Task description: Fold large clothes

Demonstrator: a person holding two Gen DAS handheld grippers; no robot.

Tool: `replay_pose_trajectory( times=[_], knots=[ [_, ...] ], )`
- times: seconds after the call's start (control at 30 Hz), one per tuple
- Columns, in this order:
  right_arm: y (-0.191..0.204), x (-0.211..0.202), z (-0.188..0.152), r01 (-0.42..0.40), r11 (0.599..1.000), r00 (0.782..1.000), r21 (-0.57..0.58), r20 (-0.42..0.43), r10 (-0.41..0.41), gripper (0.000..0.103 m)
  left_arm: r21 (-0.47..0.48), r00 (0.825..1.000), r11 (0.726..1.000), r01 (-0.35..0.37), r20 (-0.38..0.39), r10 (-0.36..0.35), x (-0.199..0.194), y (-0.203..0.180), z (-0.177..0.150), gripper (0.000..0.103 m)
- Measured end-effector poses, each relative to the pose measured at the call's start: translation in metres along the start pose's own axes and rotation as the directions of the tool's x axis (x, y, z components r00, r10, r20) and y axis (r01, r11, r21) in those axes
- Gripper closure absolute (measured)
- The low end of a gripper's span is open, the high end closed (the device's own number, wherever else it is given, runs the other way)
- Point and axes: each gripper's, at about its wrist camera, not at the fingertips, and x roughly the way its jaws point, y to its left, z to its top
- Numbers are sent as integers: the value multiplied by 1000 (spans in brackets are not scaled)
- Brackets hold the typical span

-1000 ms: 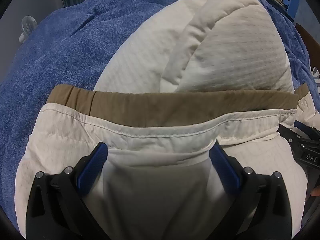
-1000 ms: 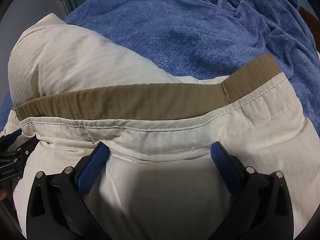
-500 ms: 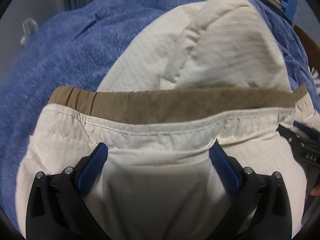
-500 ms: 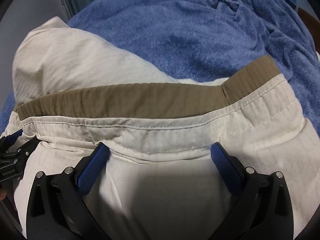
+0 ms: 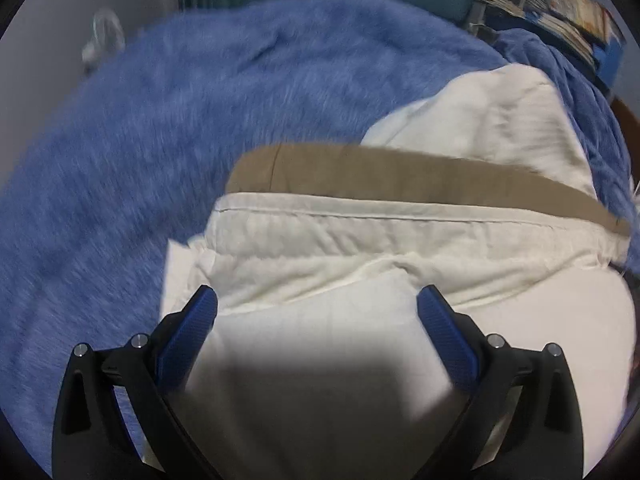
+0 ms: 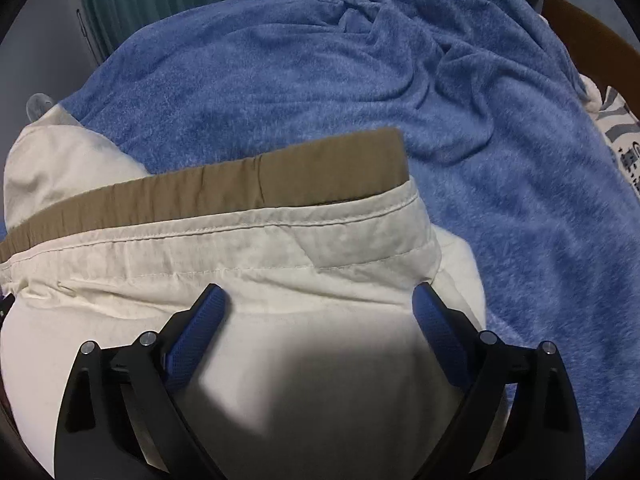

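Folded garment (image 5: 400,248) lies on blanket (image 5: 160,140). Waistband (image 5: 400,172) runs across its far edge; a folded part (image 5: 500,120) lies behind it. Books (image 5: 560,12) behind blanket, far right. Left-wrist view: garment right of centre; right-wrist view: left.

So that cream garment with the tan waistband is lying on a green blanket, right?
Not quite: the blanket is blue, not green, as the right wrist view shows clearly. The rest holds: the cream garment with its tan waistband is lying on it.
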Motion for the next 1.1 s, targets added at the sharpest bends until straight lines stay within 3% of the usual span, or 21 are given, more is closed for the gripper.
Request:
replay_pose_trajectory(
  times=[0.13, 0.2, 0.3, 0.43, 0.6, 0.73, 0.87, 1.1],
  knots=[
    [13, -8, -2, 55, 997, 998, -48, 34, -54, 12, 43, 999, 998, -50, -9, 51, -4, -11, 5, 6],
    [19, -31, -8, -2, 998, 995, -64, 101, 9, 12, 72, 998, 996, -45, 37, 42, -22, -16, 0, 6],
    [30, -70, -31, -128, 985, 977, -113, 159, 145, 11, 145, 994, 989, 16, 107, -32, -57, -34, -23, 6],
    [56, -83, -66, -190, 954, 969, -231, 111, 220, 10, 265, 990, 959, 98, 73, -121, -76, -73, -62, 6],
    [54, -97, -111, -165, 943, 975, -288, 94, 200, 9, 257, 989, 959, 122, 52, -140, -77, -72, -103, 6],
    [30, -115, -137, -169, 944, 977, -285, 80, 199, 9, 310, 991, 947, 85, 69, -112, -98, -60, -134, 6],
    [10, -117, -156, -163, 951, 975, -264, 103, 195, 9, 312, 991, 946, 85, 73, -113, -100, -50, -147, 6],
    [19, -105, -166, -95, 959, 977, -266, 158, 140, 9, 302, 989, 952, 52, 115, -91, -93, -53, -154, 6]
  ],
)
